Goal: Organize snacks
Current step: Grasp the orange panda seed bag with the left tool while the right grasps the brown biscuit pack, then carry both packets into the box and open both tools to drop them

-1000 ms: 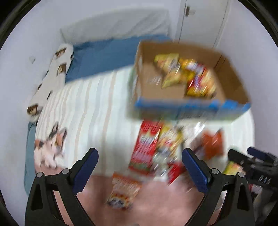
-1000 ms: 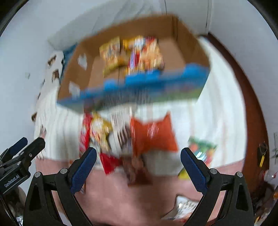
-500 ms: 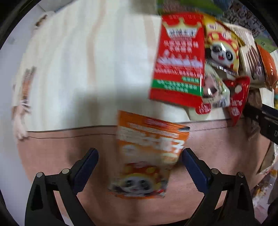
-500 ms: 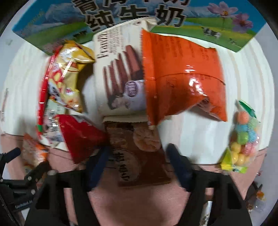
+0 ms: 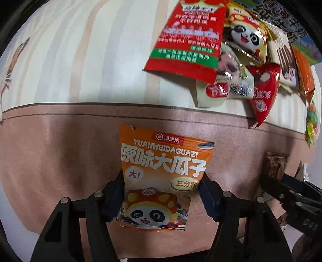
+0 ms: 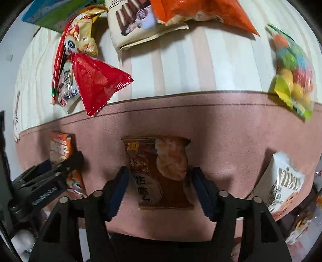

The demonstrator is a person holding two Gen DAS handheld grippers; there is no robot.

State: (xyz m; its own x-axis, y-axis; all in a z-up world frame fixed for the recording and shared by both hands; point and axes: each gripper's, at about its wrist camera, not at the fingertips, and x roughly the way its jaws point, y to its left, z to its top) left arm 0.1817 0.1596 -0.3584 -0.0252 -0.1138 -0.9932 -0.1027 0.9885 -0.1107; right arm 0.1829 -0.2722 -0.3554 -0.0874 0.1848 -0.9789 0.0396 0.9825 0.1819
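My left gripper (image 5: 162, 193) has just been closing and now pinches the orange seed packet (image 5: 161, 171) on the pink band (image 5: 60, 153). My right gripper (image 6: 159, 187), jaws just reopening, straddles the brown cracker packet (image 6: 159, 171); whether it's touching, I cannot tell. Bare pink flanks both. Beyond the band's seam: one red triangular bag (image 6: 96, 82), one candy bag (image 6: 291, 80).

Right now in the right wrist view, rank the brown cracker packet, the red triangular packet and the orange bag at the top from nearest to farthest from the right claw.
1. Brown cracker packet: between the right claw's pads, on the pink band.
2. Red triangular packet: up and left, on the striped sheet, tip over the pink edge.
3. Orange bag: top edge, beyond the stripes.
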